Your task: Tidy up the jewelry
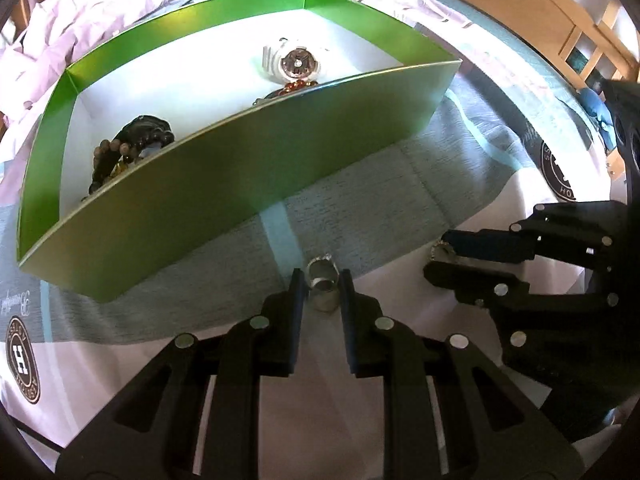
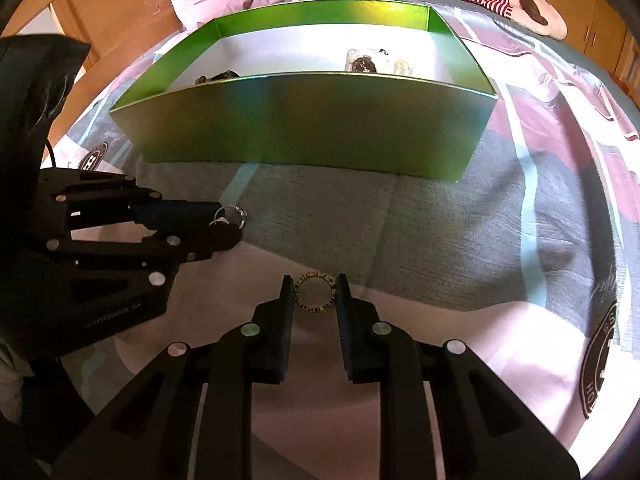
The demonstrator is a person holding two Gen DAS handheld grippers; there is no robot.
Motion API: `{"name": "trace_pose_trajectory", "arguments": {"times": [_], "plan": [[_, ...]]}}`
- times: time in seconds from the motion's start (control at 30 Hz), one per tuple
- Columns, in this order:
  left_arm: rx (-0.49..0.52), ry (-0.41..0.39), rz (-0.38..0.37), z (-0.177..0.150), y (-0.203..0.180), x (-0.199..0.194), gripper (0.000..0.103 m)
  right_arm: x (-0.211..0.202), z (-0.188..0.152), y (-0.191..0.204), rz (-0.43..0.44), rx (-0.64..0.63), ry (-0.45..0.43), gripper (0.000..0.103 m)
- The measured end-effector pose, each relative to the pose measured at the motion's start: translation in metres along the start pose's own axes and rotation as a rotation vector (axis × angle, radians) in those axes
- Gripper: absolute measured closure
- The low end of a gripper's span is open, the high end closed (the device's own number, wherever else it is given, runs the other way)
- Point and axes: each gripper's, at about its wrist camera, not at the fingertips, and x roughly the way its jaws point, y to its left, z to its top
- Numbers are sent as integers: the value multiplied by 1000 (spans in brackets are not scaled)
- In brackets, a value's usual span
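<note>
Left gripper (image 1: 320, 280) fingers clasp a silver ring (image 1: 321, 285); right gripper (image 2: 314, 286) fingers pinch a studded ring (image 2: 315, 292), both above a bed's grey-and-white patterned bedspread (image 2: 440, 240). Beyond, a green box (image 1: 248, 176) holds a white watch (image 1: 294, 62) and dark beads (image 1: 132, 144), near wooden cabinets (image 1: 520, 4).

Your left gripper (image 1: 321, 280) clamps a wide silver metal ring (image 1: 321, 285) above the patterned bedspread (image 1: 360, 184). Your right gripper (image 1: 434, 258) sits beside it. The green cardboard box (image 1: 224, 184) holds a white wristwatch (image 1: 294, 62).

Silver ring (image 1: 322, 280) and studded ring (image 2: 315, 293), each clamped between fingers
</note>
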Motion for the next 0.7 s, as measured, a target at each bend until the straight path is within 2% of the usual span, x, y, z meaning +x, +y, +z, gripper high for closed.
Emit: {"name": "trace_pose_trajectory", "arguments": {"times": [0.23, 0.47, 0.63, 0.67, 0.7], "plan": [[8, 13, 1, -3, 3, -3, 84, 2, 0, -2, 12, 0, -8, 82], [36, 20, 8, -6, -6, -2, 72, 2, -1, -5, 23, 6, -13, 82], [26, 3, 24, -3, -6, 2, 71, 2, -1, -5, 18, 5, -14, 82], [24, -1, 27, -2, -6, 3, 74, 2, -1, -5, 18, 6, -14, 82], [28, -8, 38, -2, -7, 3, 85, 3, -1, -4, 17, 7, -14, 82]]}}
